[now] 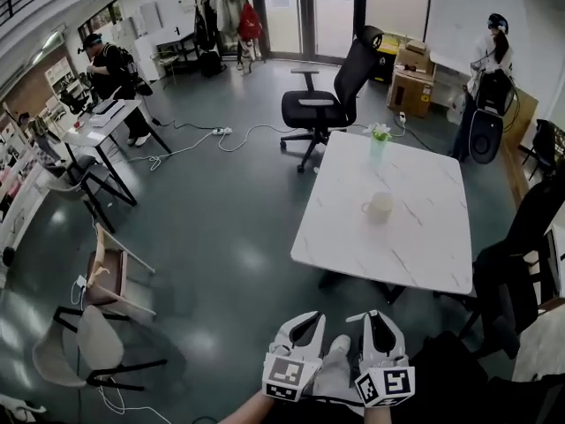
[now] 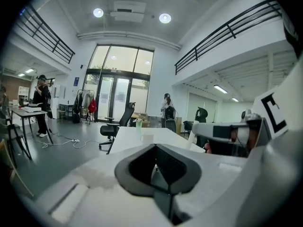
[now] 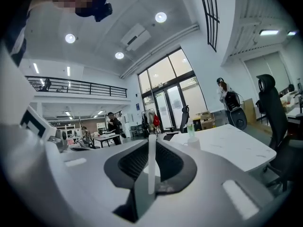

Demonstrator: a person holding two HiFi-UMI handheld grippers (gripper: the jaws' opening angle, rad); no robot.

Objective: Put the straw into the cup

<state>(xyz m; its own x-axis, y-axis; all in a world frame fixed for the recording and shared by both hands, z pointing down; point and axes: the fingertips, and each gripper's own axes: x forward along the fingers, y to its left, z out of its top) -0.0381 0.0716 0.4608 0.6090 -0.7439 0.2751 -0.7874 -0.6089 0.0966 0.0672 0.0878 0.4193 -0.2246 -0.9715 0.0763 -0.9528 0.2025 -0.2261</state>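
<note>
- The left gripper point(image 1: 311, 321) has its jaws pressed together on nothing. The right gripper point(image 1: 375, 319) is also closed. A pale strip runs along its seam in its own view, and I cannot tell whether that is a jaw edge or something thin.
- Both grippers are well short of the cup point(image 1: 378, 207), low and near the person's body. A fast reach could overshoot, and closed jaws would knock a straw aside.
- The cup stands alone on the white table point(image 1: 415, 246), so a nudge from a jaw could slide it or tip it.
- Beyond the cup, near the table's far edge, is a green-tinted holder point(image 1: 379, 141). The straw is probably there, but it is too small to make out. The holder looks tall and narrow, so a sideways pull could topple it.
- The black office chair point(image 1: 328, 104) beyond the cup looks unlikely to interfere.
</note>
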